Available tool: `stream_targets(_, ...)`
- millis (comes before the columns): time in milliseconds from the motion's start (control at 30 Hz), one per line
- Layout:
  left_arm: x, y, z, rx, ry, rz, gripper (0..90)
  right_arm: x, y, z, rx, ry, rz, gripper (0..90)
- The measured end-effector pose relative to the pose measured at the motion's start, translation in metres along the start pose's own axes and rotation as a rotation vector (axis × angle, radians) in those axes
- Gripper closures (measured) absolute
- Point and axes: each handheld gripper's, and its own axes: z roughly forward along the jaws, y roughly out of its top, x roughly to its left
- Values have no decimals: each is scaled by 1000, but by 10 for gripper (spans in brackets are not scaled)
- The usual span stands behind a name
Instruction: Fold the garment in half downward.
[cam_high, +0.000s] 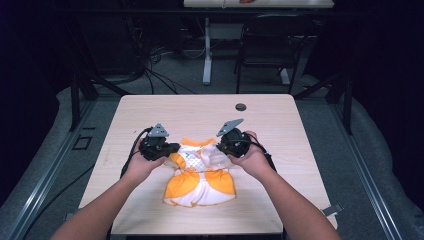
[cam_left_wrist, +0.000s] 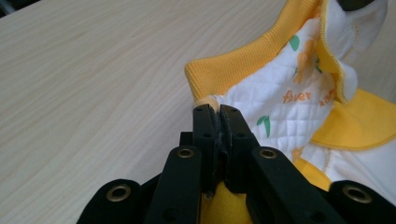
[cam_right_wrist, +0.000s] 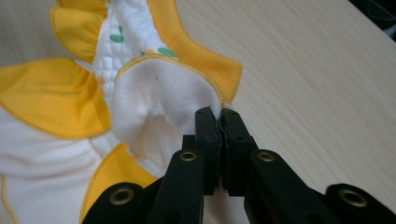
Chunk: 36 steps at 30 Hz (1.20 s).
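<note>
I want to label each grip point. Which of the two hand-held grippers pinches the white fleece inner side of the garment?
The right hand-held gripper: it clamps the white fleece lining. The left hand-held gripper clamps beside the yellow ribbed collar.

High view: fixed overhead, person's side, looks fwd and down on the whole tabletop (cam_high: 150, 107), fairly far. Left gripper view: rides the left tongs (cam_left_wrist: 218, 114), very close, low over the wood. Right gripper view: same setup on the right tongs (cam_right_wrist: 218, 116). All three share the garment (cam_high: 200, 175); floor beyond is dim, probably carpet.
</note>
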Motion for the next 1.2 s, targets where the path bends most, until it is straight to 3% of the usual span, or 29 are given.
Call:
stream_targets(267,-10,-13,2,16,-25,3,858,9,-15,3,16,20,4,867)
stream_targets(333,-11,-17,3,18,-34,-1,858,11,-19,4,7,34,30,866)
stream_targets(767,-24,-39,2,23,-86,-15,849,25,-44,13,7,97,76,859)
stream_targets(967,-29,-43,-3,14,-109,-22,831,30,-51,6,-5,125,93,819)
stream_targets(1200,-31,-34,-20,-16,-117,-34,763,30,-52,-12,-47,140,130,732)
